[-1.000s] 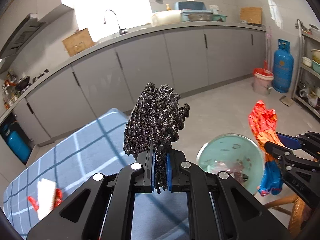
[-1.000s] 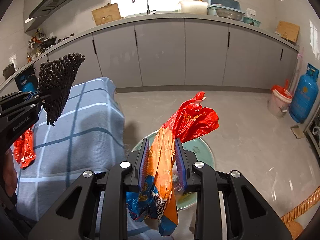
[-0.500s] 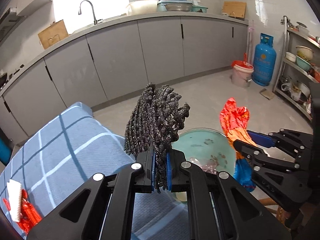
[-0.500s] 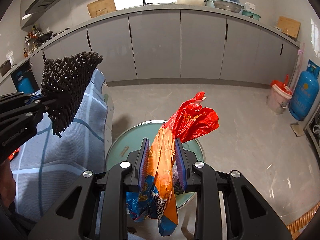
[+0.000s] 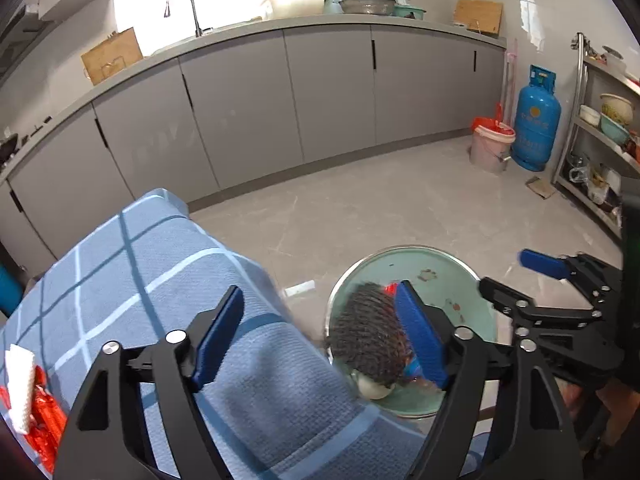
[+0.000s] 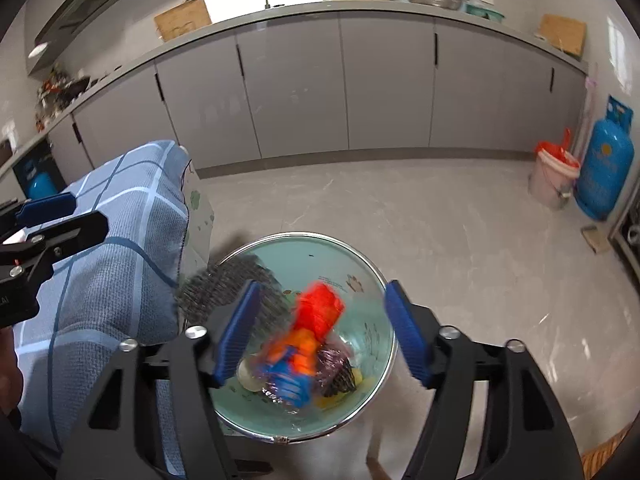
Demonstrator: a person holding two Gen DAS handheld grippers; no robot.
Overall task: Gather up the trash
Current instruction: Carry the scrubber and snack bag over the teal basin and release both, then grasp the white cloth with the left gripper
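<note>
**Trash: two pieces dropping into the bowl, more left on the blue cloth**

Trash is what we are gathering, and going left to right we first see what remains: a red wrapper (image 5: 42, 420) with a white crumpled paper (image 5: 20, 392) lying on it, at the far left of the blue checked cloth (image 5: 160, 264) that covers the surface. Both are untouched, well apart from our tongs.

Our left tongs (image 5: 320, 336) are opening over the edge of the cloth, nothing pressed between the pads; the black mesh scrap (image 5: 368, 332) is loose and blurred, falling into the pale green bowl (image 6: 360, 264).

Our right tongs (image 6: 320, 328) are opening too, and the orange and blue snack wrapper (image 6: 308, 344) is blurred in mid-drop between the jaws, free of them, above other refuse already in the bowl.

We judge this drop as good as done, with the pair at the left of the cloth next. Whether more trash lies out of view we cannot tell.
</note>
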